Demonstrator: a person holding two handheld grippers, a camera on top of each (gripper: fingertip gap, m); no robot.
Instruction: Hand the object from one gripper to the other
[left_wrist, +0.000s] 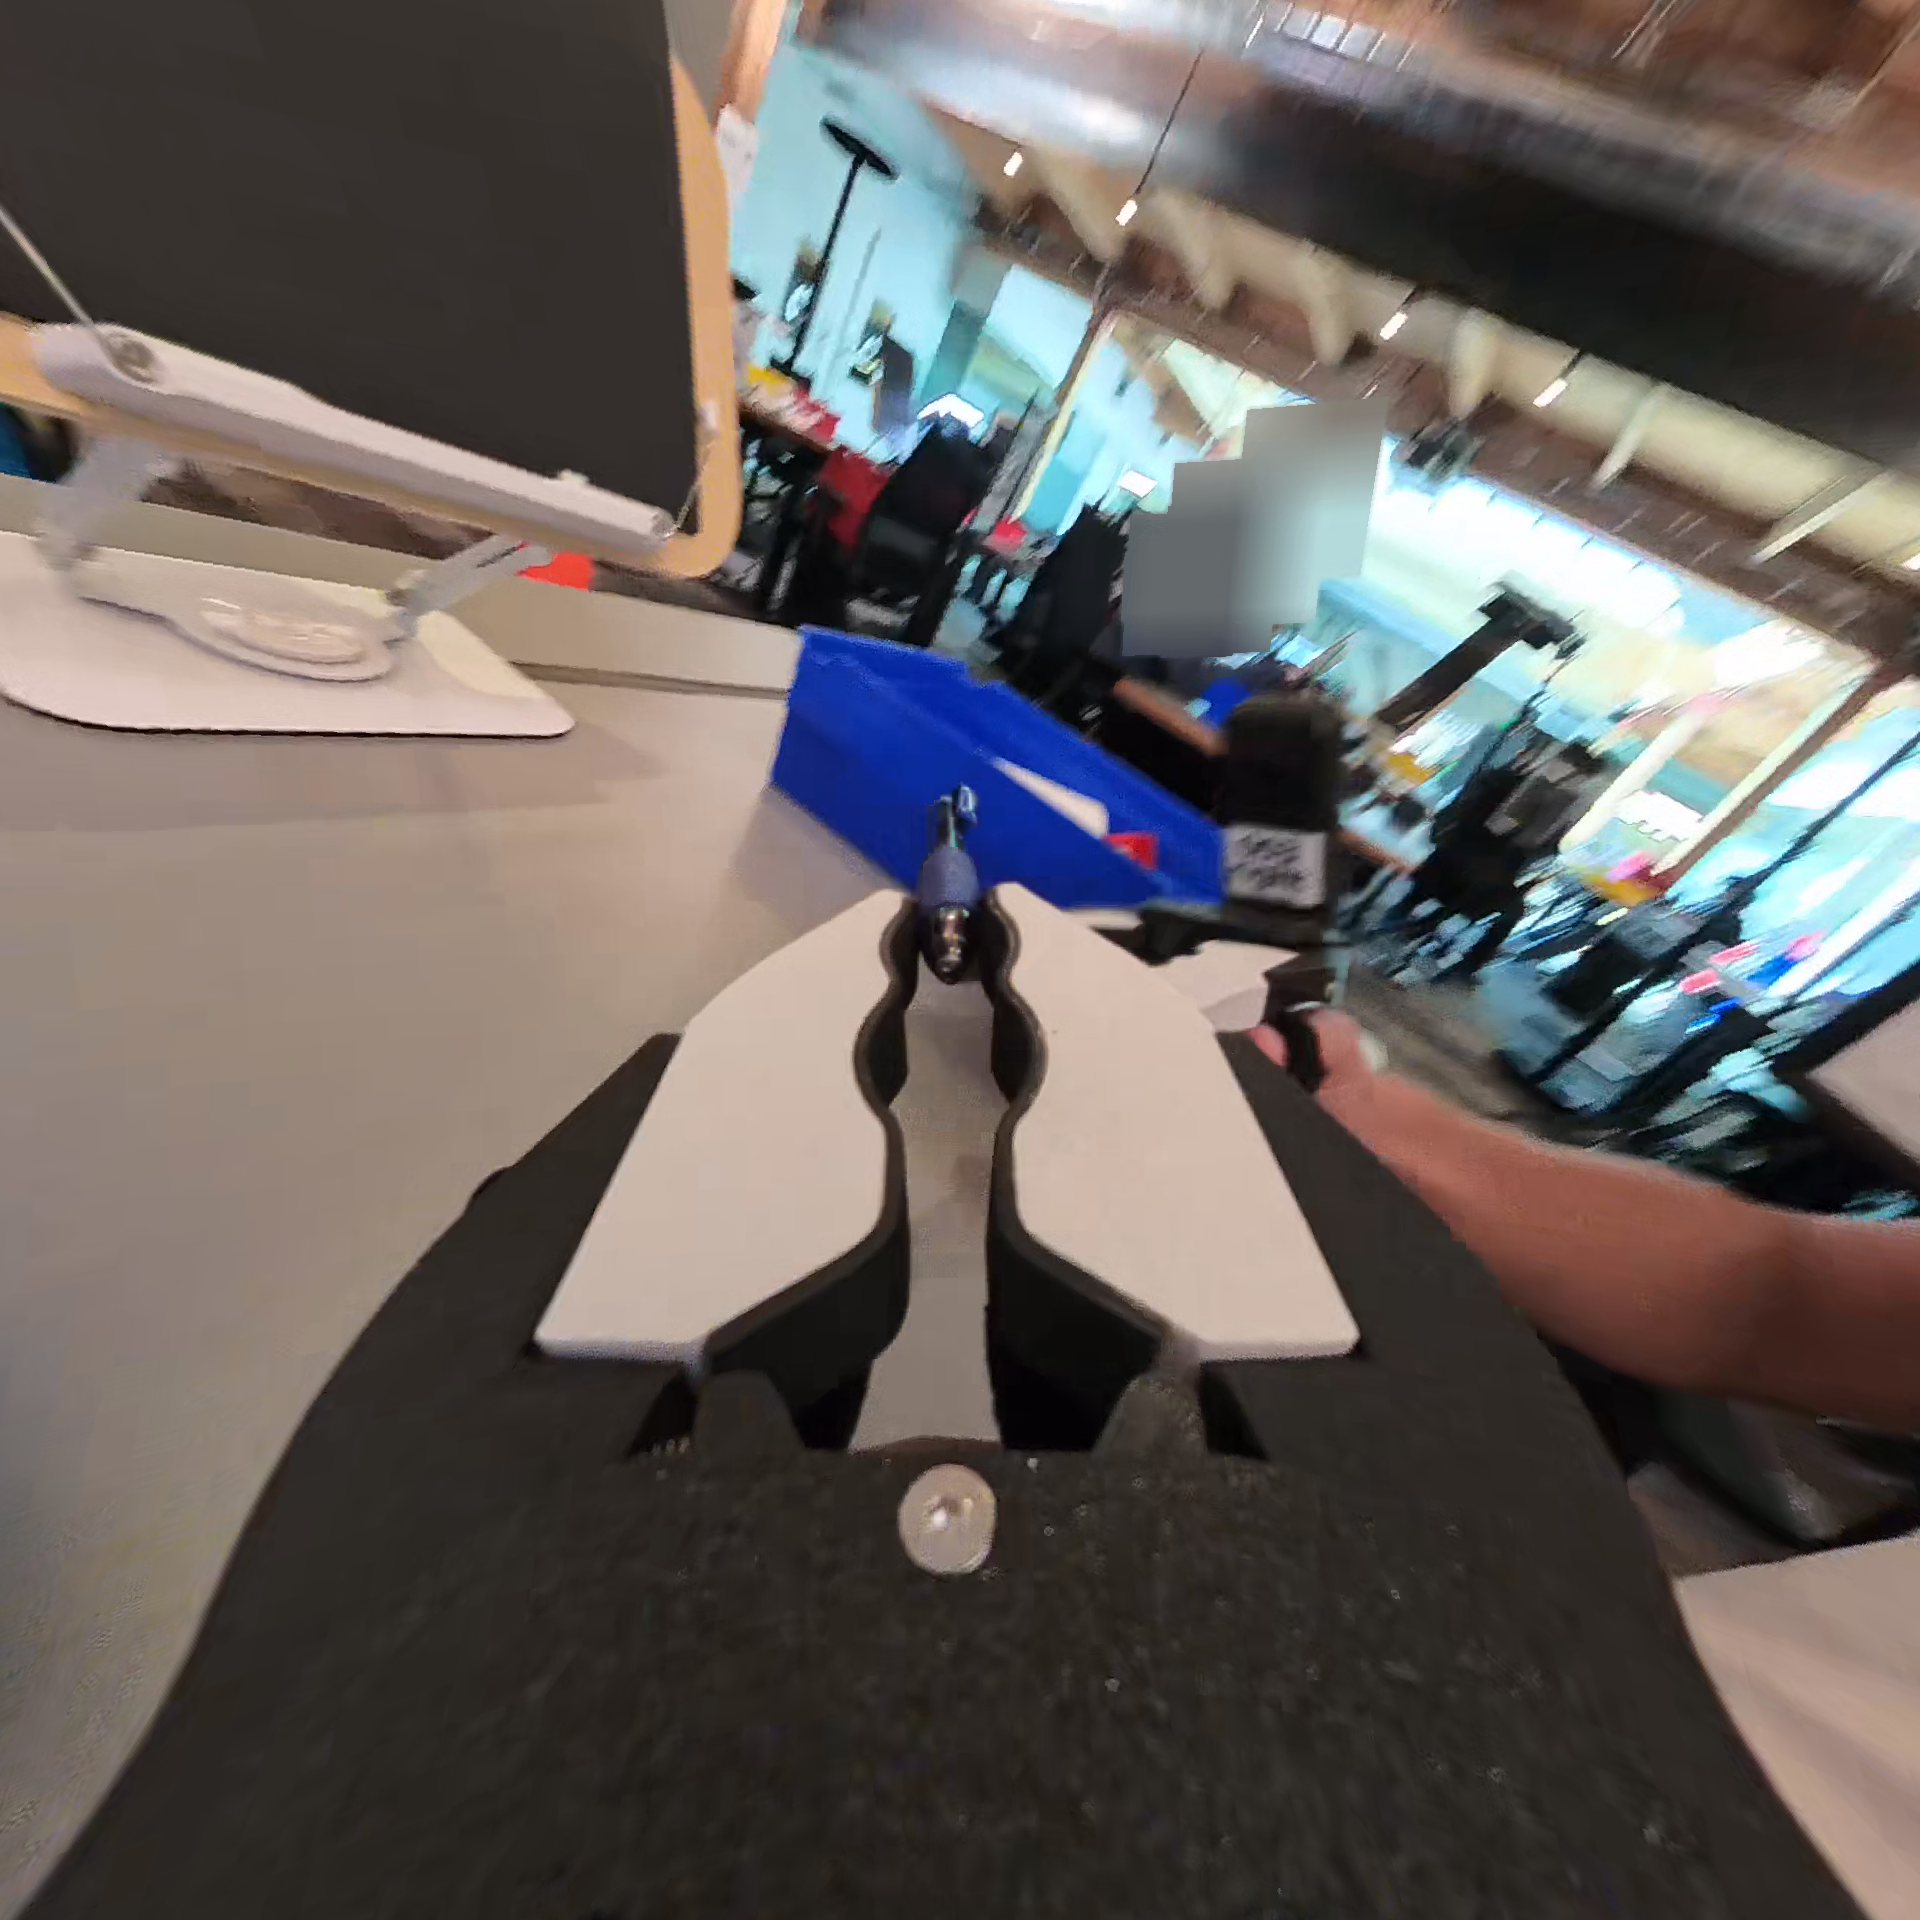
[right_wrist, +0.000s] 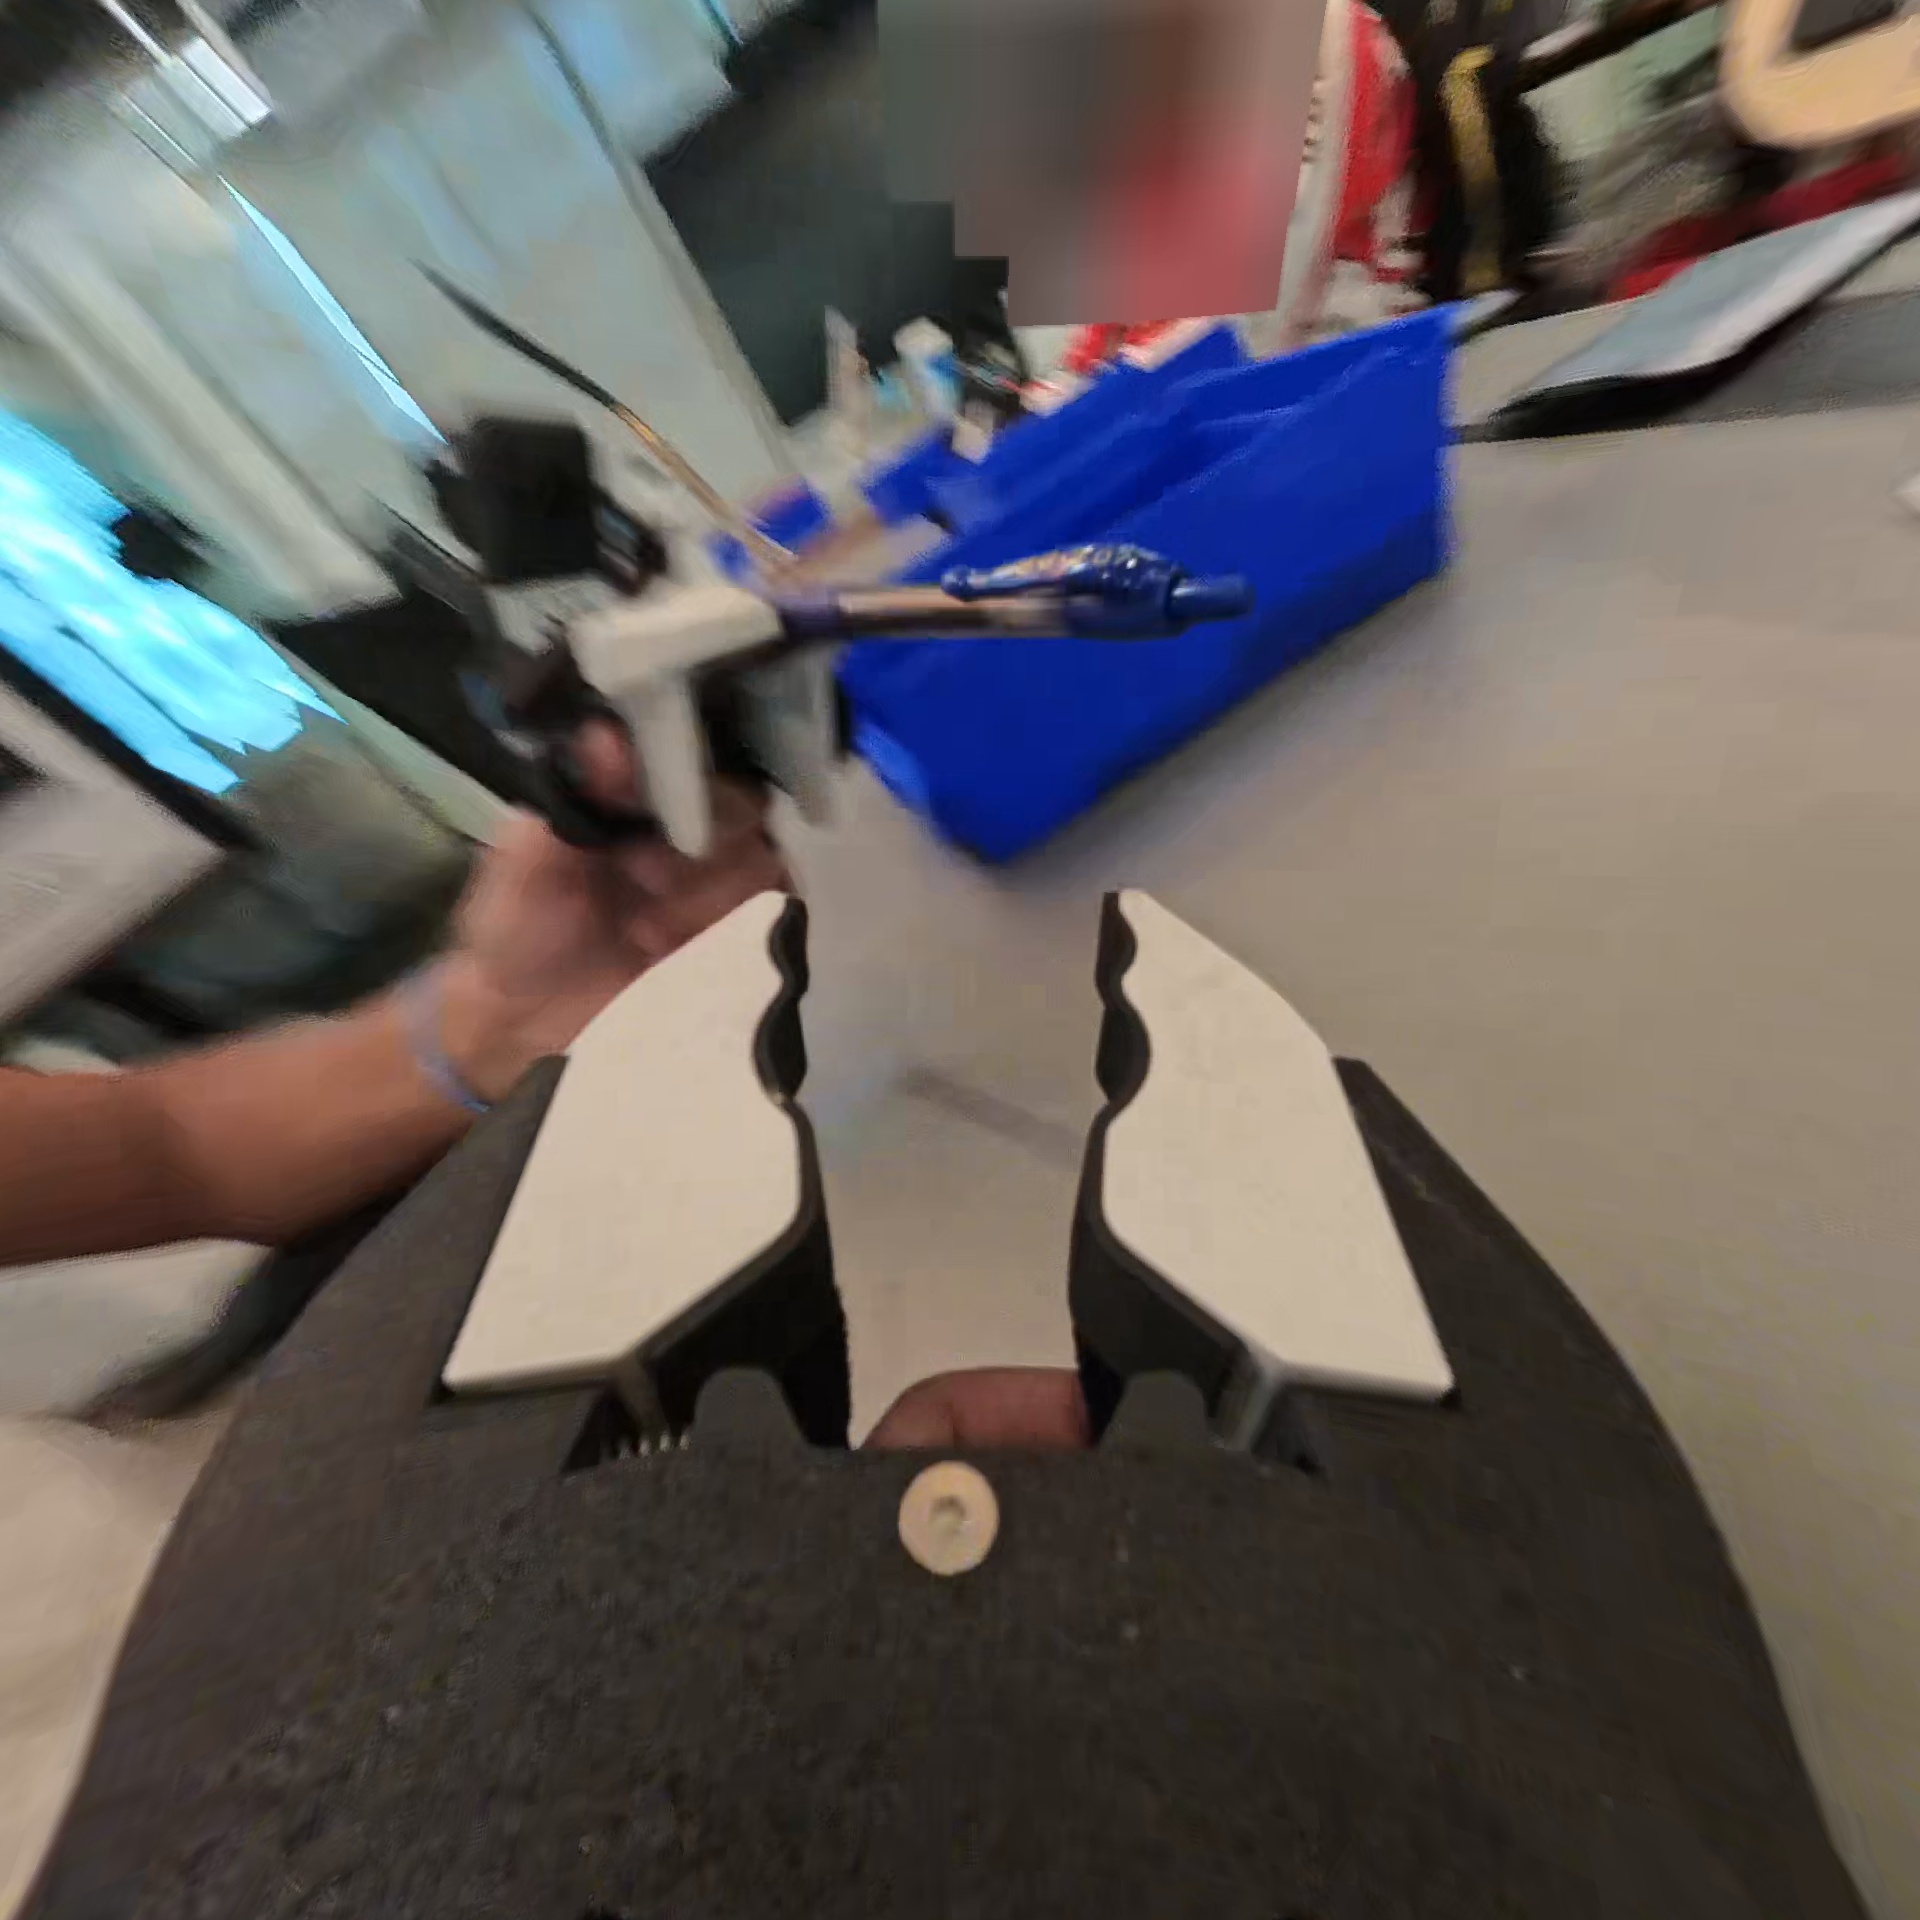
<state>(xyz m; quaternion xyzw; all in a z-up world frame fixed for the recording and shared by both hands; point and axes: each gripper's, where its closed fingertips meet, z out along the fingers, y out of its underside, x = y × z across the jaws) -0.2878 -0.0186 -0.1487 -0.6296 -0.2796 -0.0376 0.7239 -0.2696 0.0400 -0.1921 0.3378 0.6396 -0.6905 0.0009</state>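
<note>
One pen, pinched at the tips of the left gripper. Right gripper is spread wide, holding nothing. Beyond them sits one blue bin on the grey table, and one white stand further left.

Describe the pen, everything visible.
The pen is blue with a clear, shiny barrel, a blue clip and click button, a dark blue grip and a metal tip. The left hand-held gripper is shut on its grip end, holding it roughly level above the table, free end out over the blue bin. Nothing else touches it.
</note>
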